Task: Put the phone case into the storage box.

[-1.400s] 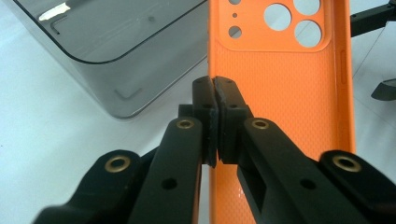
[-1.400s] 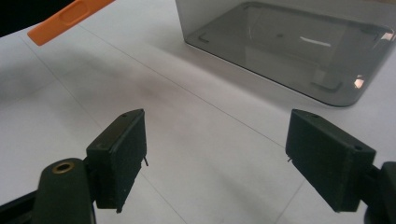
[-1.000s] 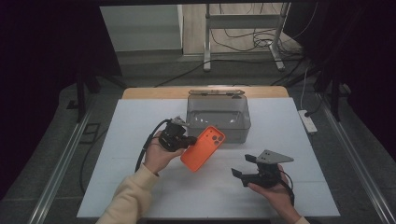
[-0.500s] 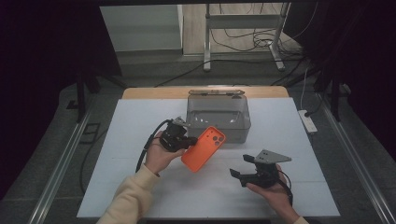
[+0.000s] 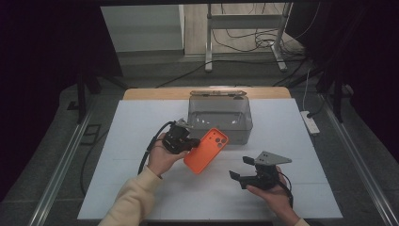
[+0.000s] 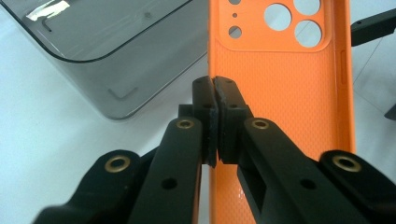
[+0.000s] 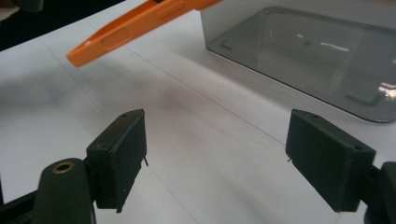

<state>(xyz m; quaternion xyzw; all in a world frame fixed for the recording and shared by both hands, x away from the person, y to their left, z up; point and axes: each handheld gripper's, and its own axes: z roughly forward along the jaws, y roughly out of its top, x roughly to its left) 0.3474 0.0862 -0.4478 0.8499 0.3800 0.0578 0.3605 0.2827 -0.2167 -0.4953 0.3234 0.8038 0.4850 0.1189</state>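
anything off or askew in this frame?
Nothing damaged or spilled. The orange phone case hangs tilted in the air, pinched by one edge in the left gripper, beside the grey bin. Right gripper open, empty.

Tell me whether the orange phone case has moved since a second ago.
No. The orange phone case, pinched in the left gripper, sits at the same spot before the grey box front.

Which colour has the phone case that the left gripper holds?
Orange; the phone case has a fine dotted texture, best seen in the left gripper view.
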